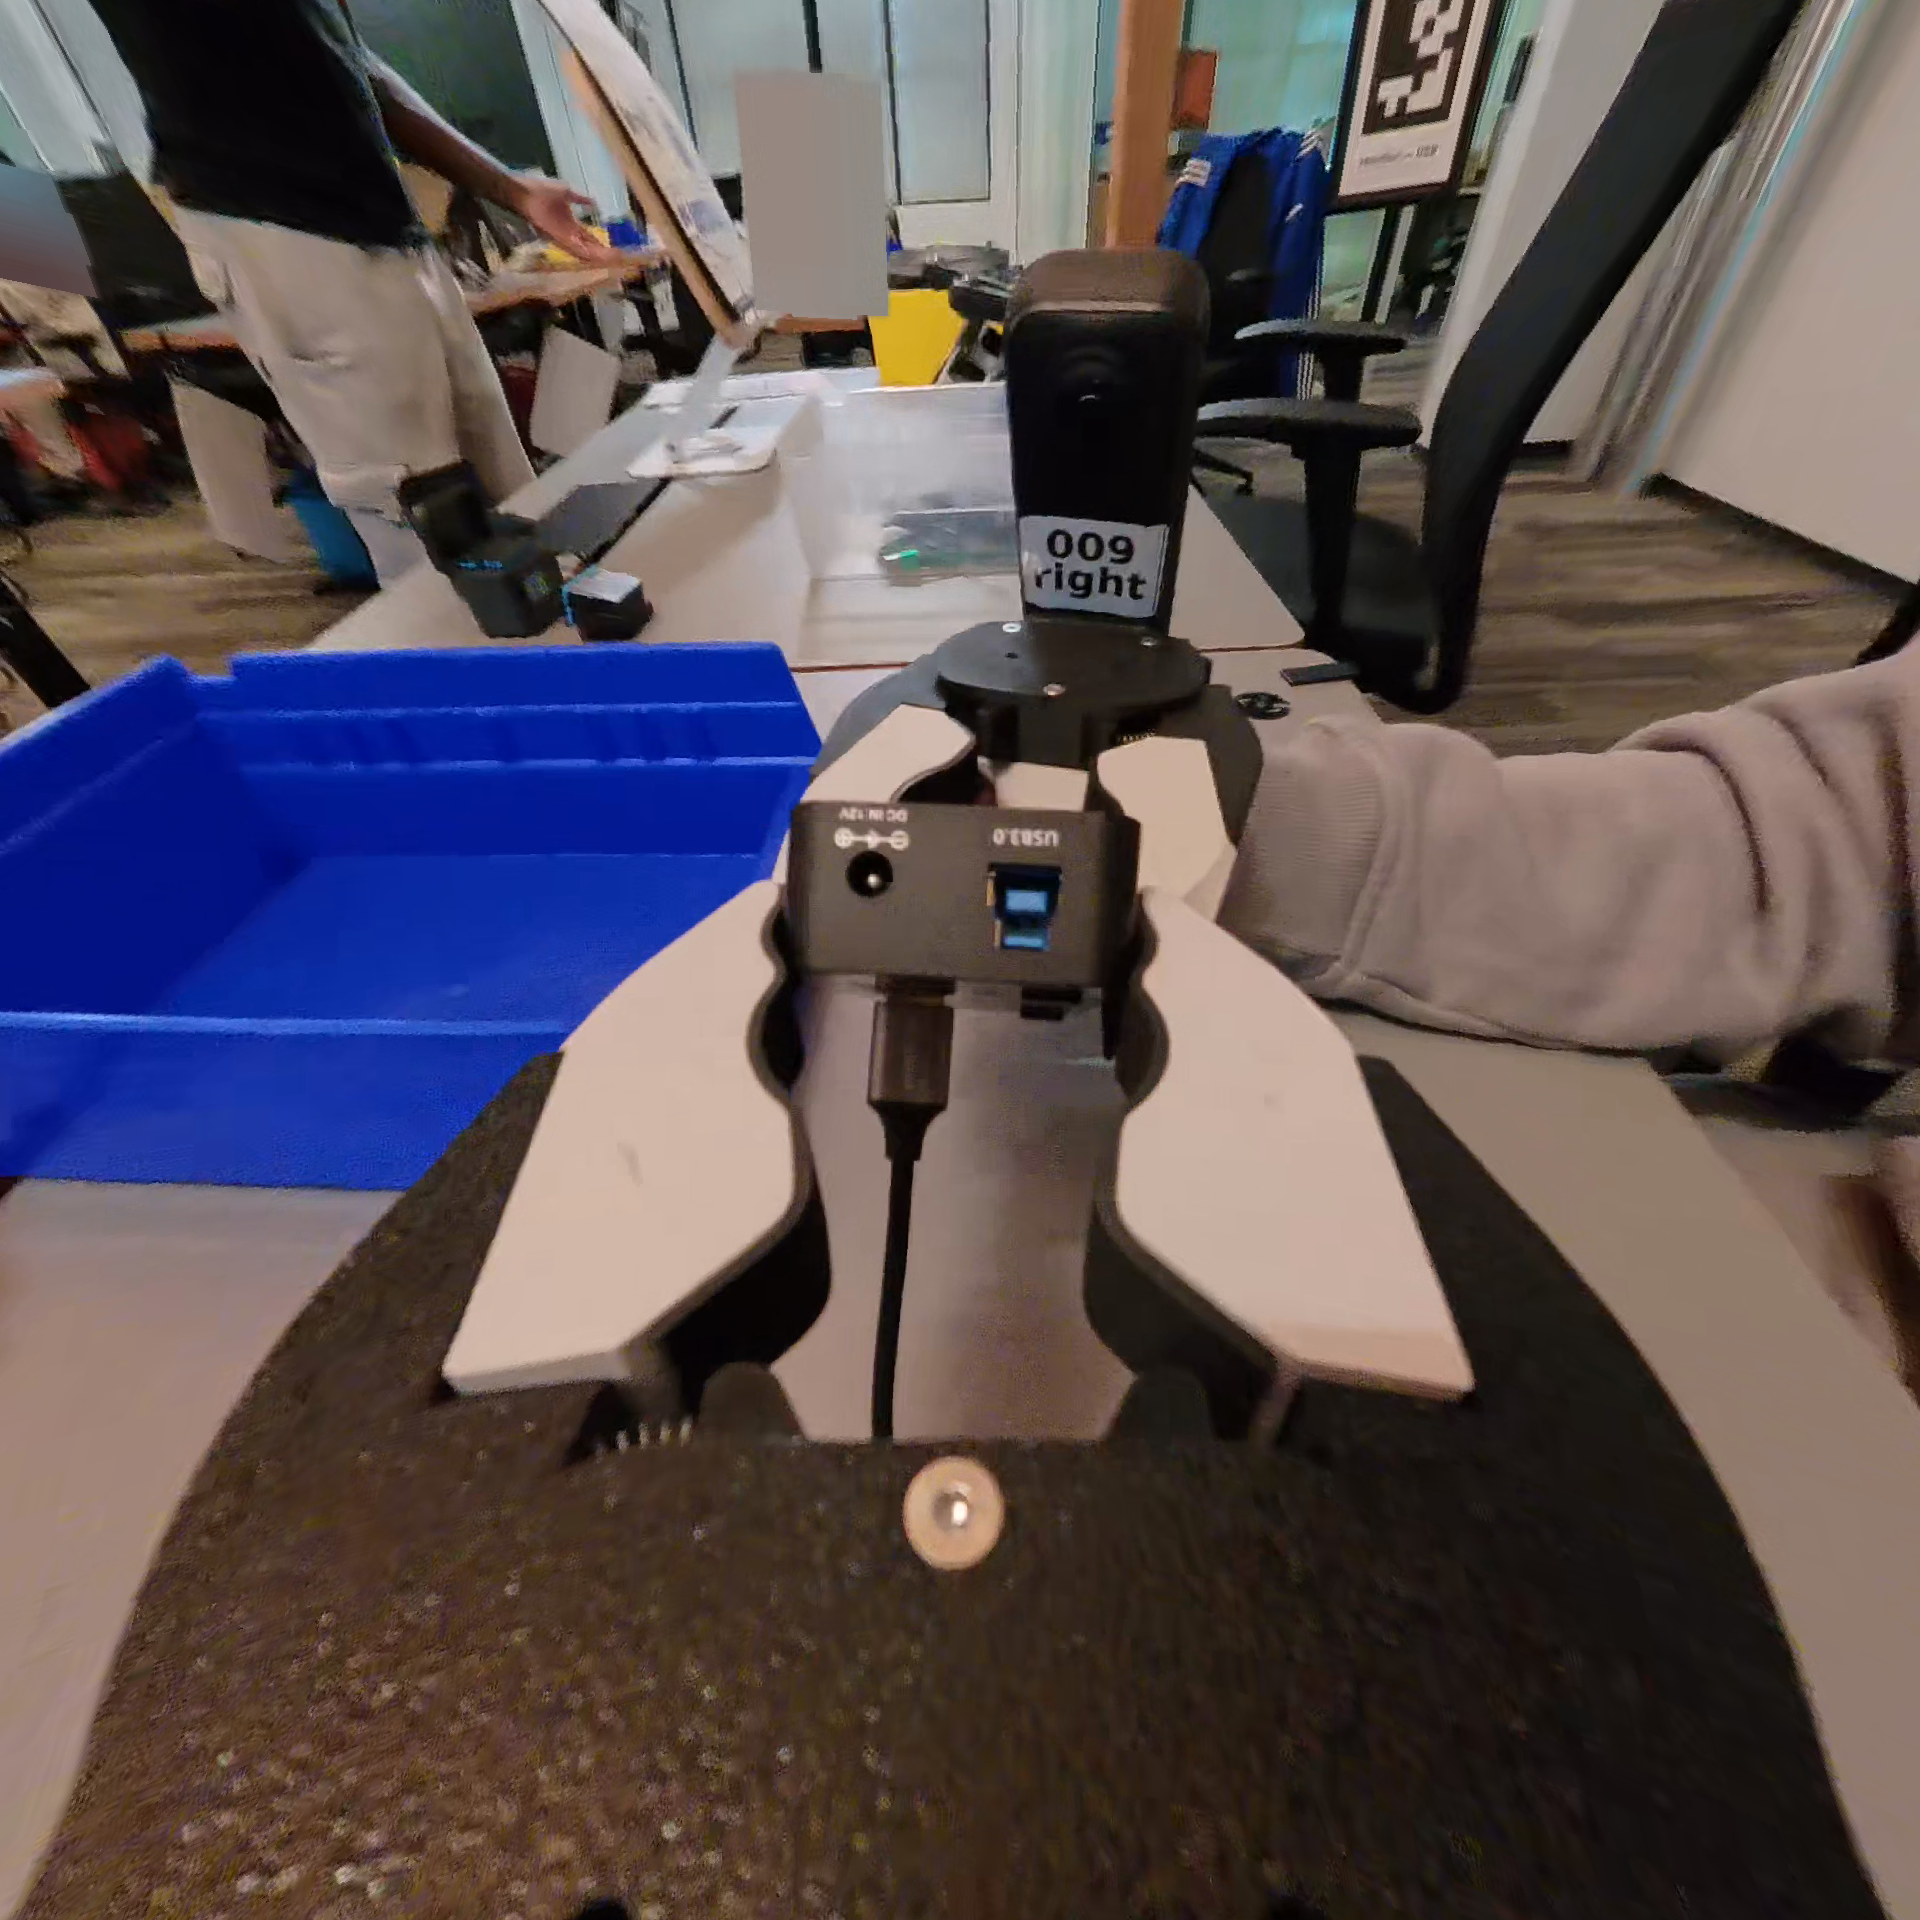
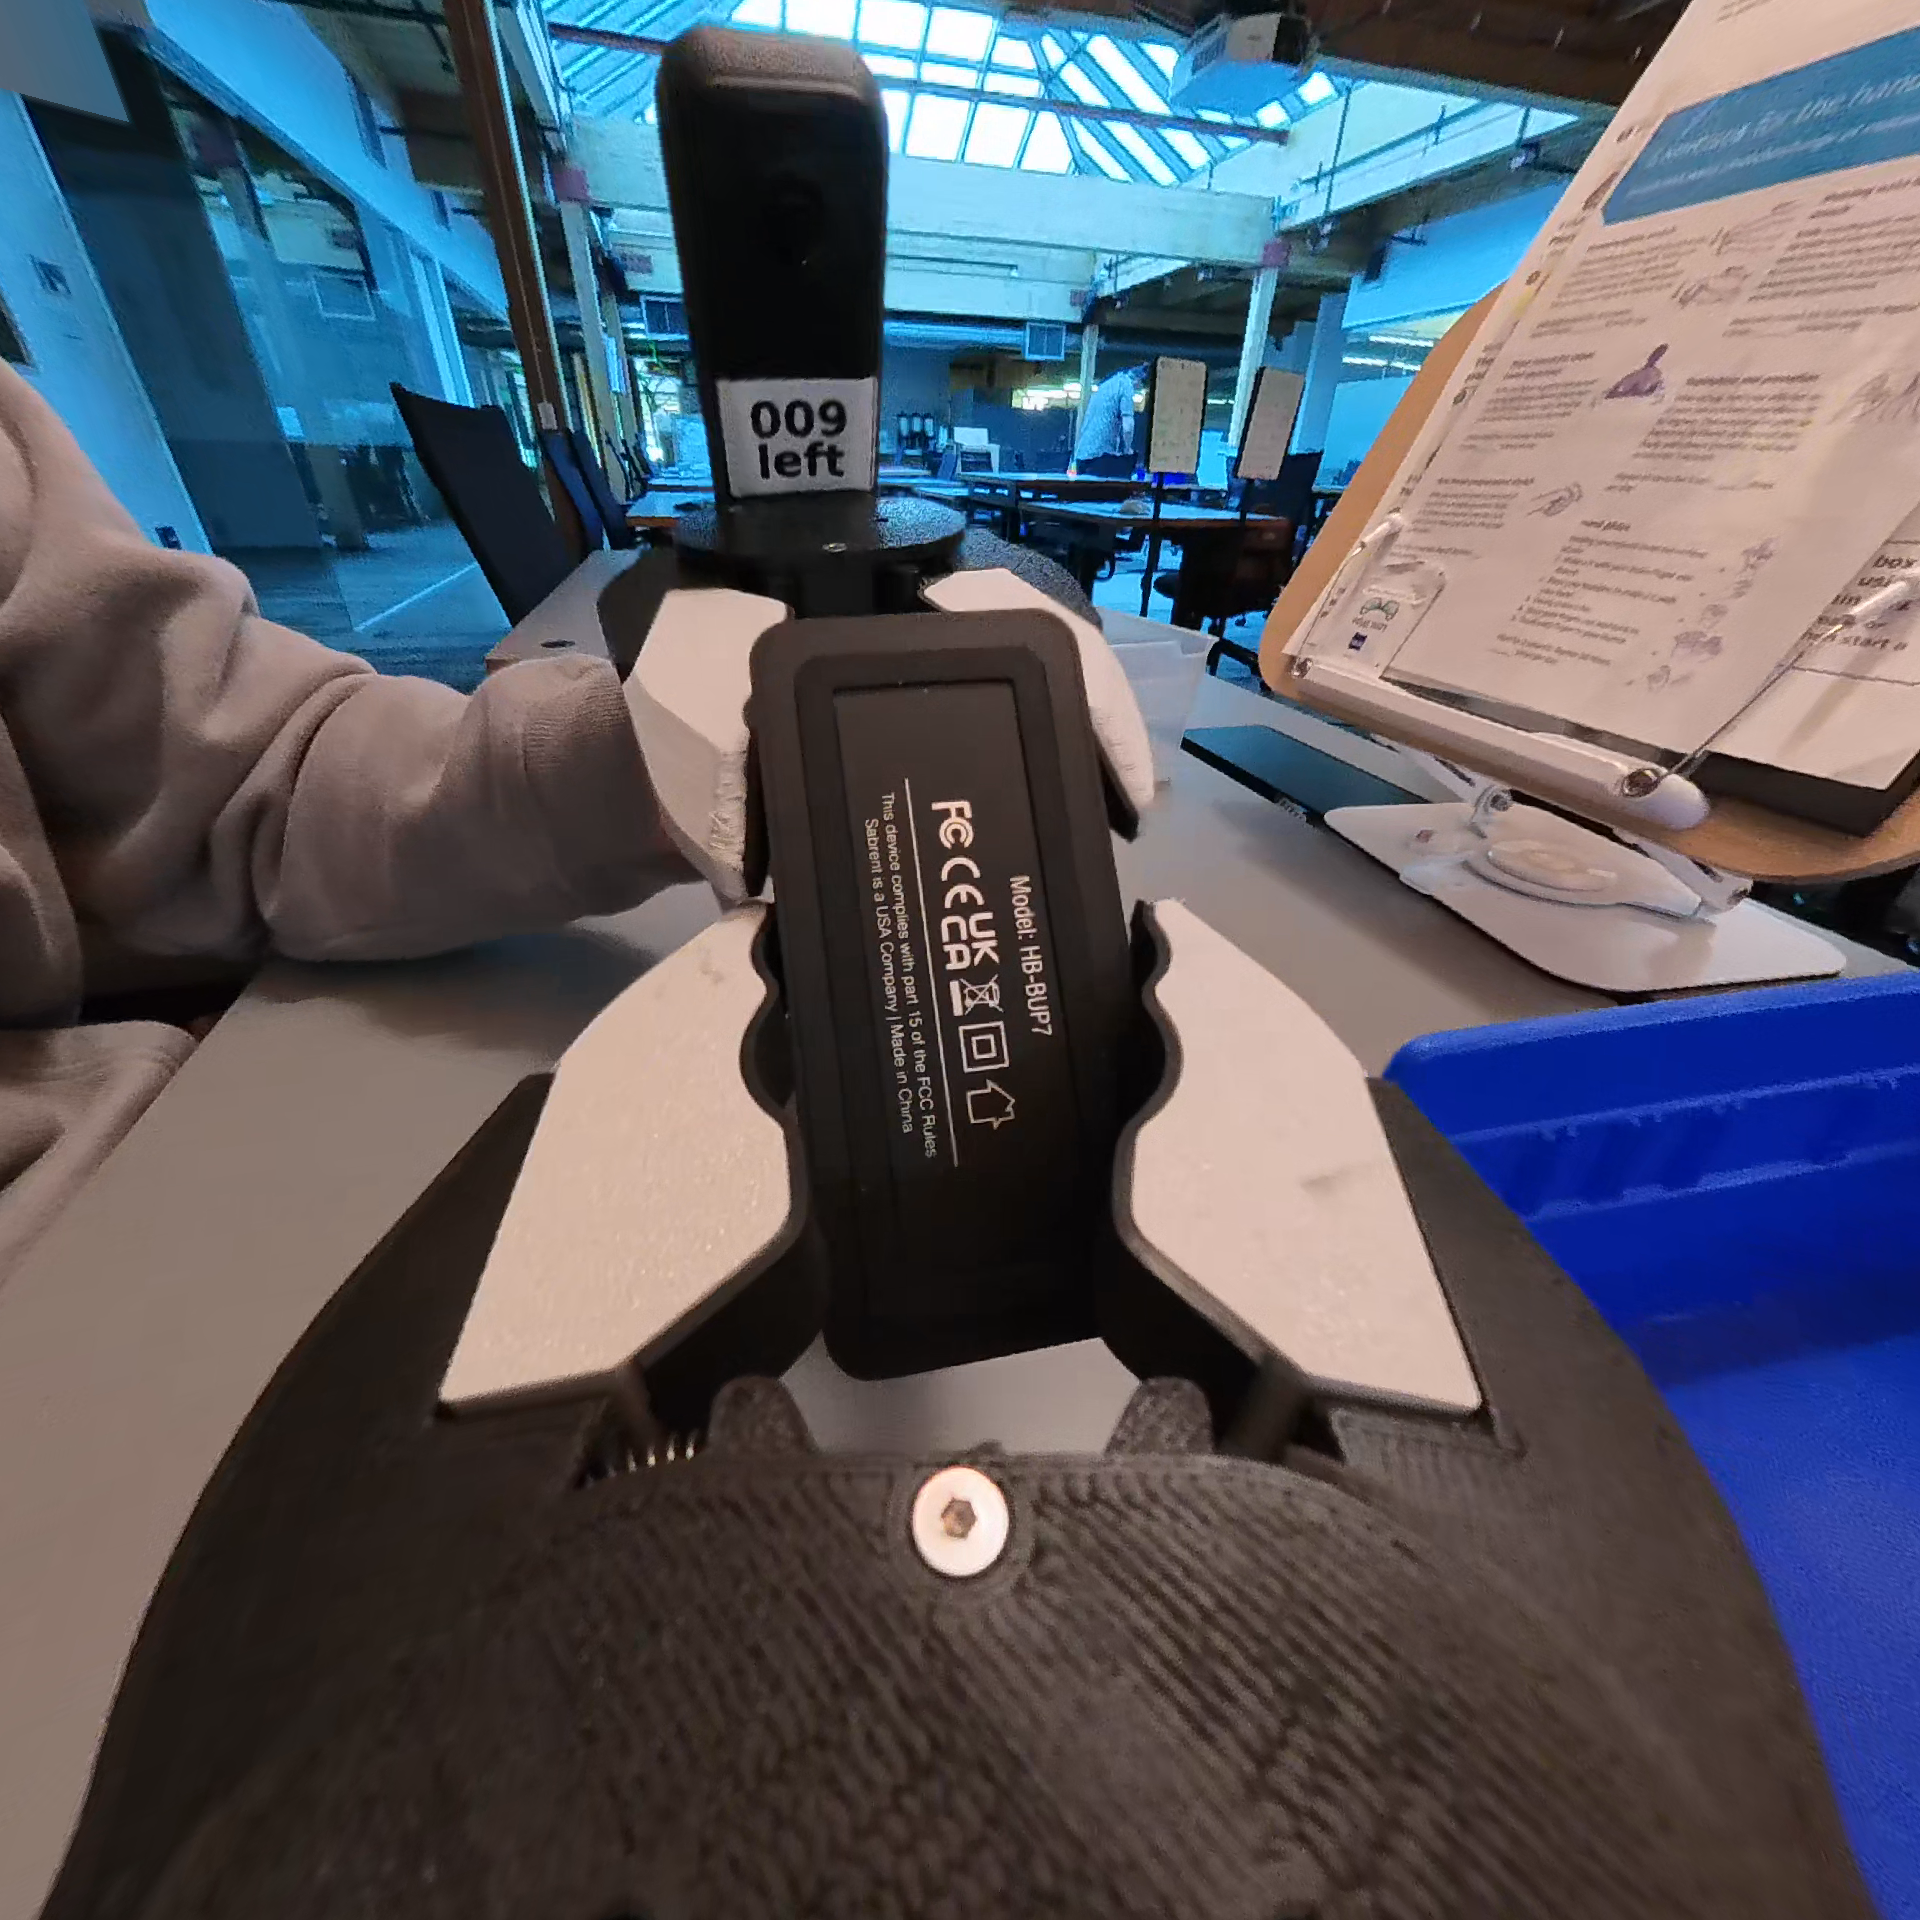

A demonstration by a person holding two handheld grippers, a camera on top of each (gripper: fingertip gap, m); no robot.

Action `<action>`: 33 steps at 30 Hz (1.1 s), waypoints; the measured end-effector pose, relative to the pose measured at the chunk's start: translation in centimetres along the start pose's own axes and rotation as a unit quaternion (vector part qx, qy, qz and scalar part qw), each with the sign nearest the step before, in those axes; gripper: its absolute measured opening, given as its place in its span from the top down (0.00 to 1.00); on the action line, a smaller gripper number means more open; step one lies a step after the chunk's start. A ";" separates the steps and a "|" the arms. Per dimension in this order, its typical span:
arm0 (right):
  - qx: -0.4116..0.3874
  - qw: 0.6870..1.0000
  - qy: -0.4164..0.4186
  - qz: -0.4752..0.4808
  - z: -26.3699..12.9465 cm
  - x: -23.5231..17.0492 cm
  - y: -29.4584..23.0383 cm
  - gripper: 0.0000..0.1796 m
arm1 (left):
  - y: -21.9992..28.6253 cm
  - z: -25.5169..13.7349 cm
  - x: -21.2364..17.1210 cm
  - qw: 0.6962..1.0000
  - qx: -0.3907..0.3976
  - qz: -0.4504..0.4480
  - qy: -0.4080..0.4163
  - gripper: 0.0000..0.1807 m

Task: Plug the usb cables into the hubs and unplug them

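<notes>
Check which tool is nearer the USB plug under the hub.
Left. The USB plug lies between the fingers of the left tool, beneath the hub end it flanks; the right tool grips the hub from the opposite end, farther from the plug.

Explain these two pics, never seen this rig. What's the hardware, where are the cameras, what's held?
There is no robot. A person holds a two-finger tool in each hand, and each tool carries a wide-angle camera looking along its fingers. One picture is the left tool's view and the other is the right tool's. Each view also shows the other tool opposite. Both tools clamp one black hub from opposite ends, over a grey table. A black cable runs between the left tool's fingers, and its plug appears seated in the hub's underside. A blue bin and a document stand sit on the table.
</notes>
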State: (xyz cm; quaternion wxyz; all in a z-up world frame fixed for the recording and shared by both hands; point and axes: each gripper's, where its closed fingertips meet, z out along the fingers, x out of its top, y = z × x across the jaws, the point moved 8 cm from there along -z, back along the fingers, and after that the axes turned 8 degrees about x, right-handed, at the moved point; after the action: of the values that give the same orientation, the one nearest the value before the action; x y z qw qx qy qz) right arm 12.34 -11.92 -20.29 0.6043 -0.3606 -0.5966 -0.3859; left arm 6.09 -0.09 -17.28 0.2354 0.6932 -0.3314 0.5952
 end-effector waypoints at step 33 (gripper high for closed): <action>0.008 0.999 0.025 0.025 3.6 0.3 -1.1 0.60 | 1.2 -3.5 3.6 0.995 -0.007 0.095 -0.016 0.63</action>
State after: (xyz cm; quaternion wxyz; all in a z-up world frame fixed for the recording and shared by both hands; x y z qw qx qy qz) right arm 9.74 -9.26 -19.92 0.6311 -0.3606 -0.5753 -0.3750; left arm 3.11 1.01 -13.21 0.1773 0.6663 -0.4034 0.6015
